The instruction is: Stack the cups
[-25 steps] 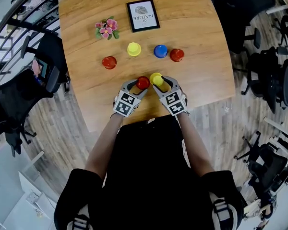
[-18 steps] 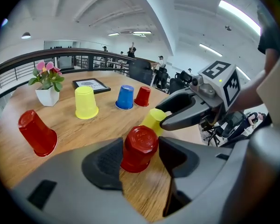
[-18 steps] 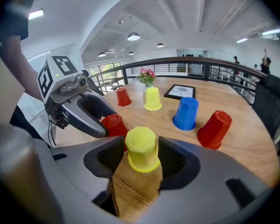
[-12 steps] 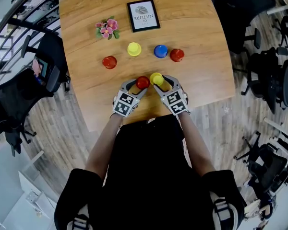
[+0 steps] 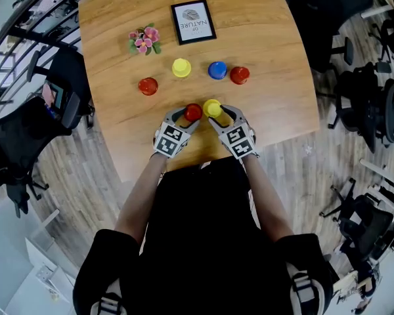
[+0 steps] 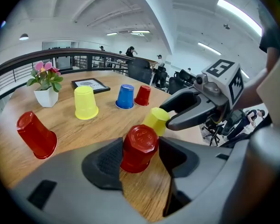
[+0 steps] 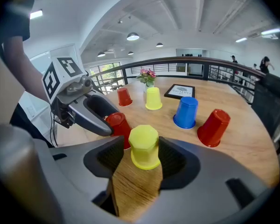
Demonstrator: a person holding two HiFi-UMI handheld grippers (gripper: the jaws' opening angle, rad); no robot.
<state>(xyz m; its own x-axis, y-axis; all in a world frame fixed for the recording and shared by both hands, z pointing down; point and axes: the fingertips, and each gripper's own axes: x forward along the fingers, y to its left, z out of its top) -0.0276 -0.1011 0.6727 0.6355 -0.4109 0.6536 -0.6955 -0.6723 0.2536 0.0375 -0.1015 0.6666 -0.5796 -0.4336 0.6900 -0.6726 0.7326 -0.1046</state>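
Grip: left tongs (image 6: 141,160) look clamped on near red cup (image 6: 139,141), right tongs (image 7: 141,160) on near yellow cup (image 7: 143,146) | place: side by side on worktop (image 5: 269,110) | do: lift one straight, centre over other, lower gently

Six mouth-down cups, near red cup (image 5: 193,112) beside near yellow cup (image 5: 212,107) at frame centre, row above, left red cup (image 5: 148,85), far yellow cup (image 5: 181,67), blue cup (image 5: 217,70), right red cup (image 5: 240,75)
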